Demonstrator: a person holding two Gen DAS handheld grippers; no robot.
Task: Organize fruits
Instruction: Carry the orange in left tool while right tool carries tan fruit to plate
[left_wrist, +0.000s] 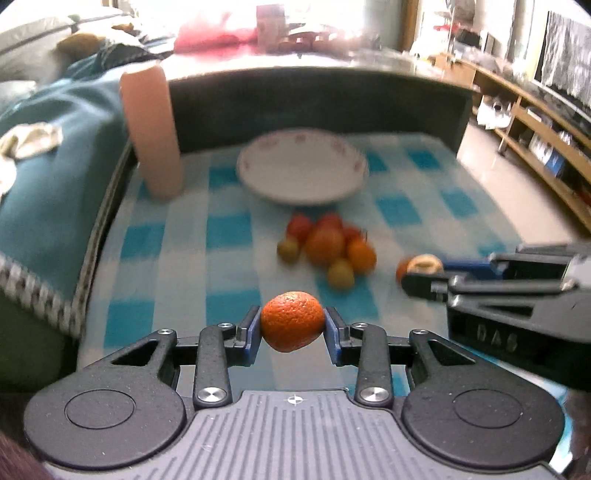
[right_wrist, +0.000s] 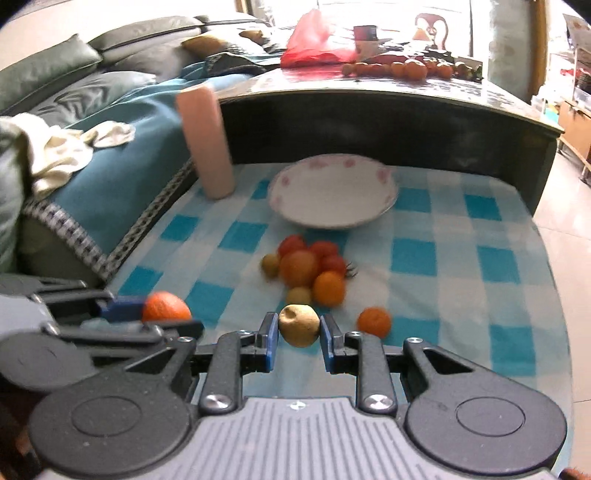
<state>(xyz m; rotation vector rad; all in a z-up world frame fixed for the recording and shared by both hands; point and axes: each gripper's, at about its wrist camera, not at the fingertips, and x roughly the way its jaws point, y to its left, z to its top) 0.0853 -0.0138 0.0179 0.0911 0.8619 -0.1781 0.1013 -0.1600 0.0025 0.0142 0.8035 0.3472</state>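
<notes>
So both grippers are loaded — the left gripper (left_wrist: 292, 325) has its jaws clamped on an orange (left_wrist: 291, 320), the right gripper (right_wrist: 298, 328) on a yellowish fruit (right_wrist: 299, 325). Looks like early days: the plate (left_wrist: 303, 171) at upper centre is bare, a fruit pile (right_wrist: 306, 271) sits mid-frame just below it, and one loose orange (right_wrist: 374, 321) lies right of it. All on a blue checked cloth (right_wrist: 461, 258) — sofa at left, a pink cylinder (right_wrist: 208, 140) beside the plate.

Both wrist views low, facing shared plate (left_wrist: 302, 173)
</notes>
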